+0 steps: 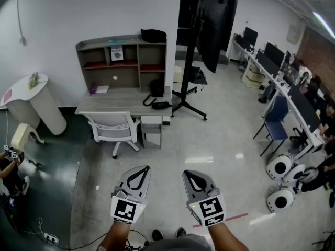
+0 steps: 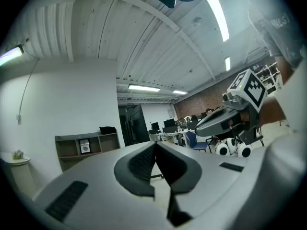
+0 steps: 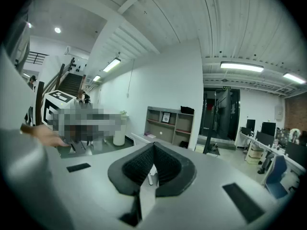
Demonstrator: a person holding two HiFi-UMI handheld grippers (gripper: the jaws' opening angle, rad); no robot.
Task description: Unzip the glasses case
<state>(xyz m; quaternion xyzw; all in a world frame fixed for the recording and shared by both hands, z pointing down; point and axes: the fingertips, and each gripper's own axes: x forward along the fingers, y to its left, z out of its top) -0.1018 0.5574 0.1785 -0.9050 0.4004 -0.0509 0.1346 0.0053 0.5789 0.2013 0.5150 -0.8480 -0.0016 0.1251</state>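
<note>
Both my claws are pressed together and pinch nothing. The left claw [image 1: 142, 168] and the right claw [image 1: 189, 173] show side by side at the bottom centre of the head view, above bare pale floor. In each gripper view the black ribbed pads meet with only the room beyond them.

Nothing I could unzip is near either one. The only likely thing I can see is a small dark oblong thing [image 1: 160, 105] at the right end of the grey wooden desk with a shelf unit [image 1: 112, 101], in the upper middle of the head view. I take it for the case I am to unzip, but it is too small to be sure. A taller black bag [image 1: 157, 88] stands just behind it.

It lies well apart from both claws, straight up the frame from the gap between them, so neither hand is plainly nearer. Its long axis runs roughly left to right across the frame, crosswise to the way my claws point. In the right gripper view the desk sits about centre behind the pads, while in the left gripper view it falls at the left edge
</note>
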